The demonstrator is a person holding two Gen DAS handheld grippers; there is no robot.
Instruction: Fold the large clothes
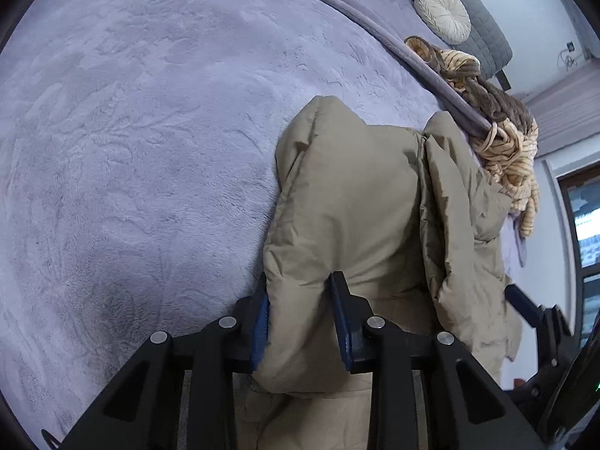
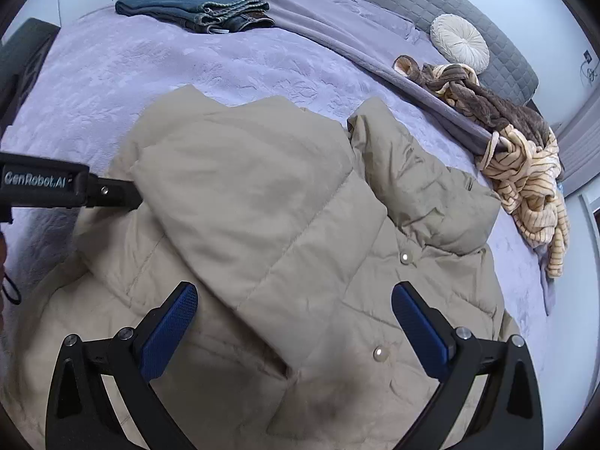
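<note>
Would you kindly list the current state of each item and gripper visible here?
Beige puffer jacket: spread on the bed, one part folded over the body.
Left gripper: shut on the jacket's fabric.
Right gripper: open, above the jacket.
Jeans: folded, at the far side.
Striped garment: crumpled, unfolded, at the bed's edge.
Round cushion: against the headboard.

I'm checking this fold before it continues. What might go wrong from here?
1. The left gripper pinches a thick, puffy fold of the beige jacket; it may slip out.
2. The right gripper hovers open, so the jacket's other side is unheld and may fold unevenly.
3. The striped garment lies close beside the jacket and might get dragged along.
</note>
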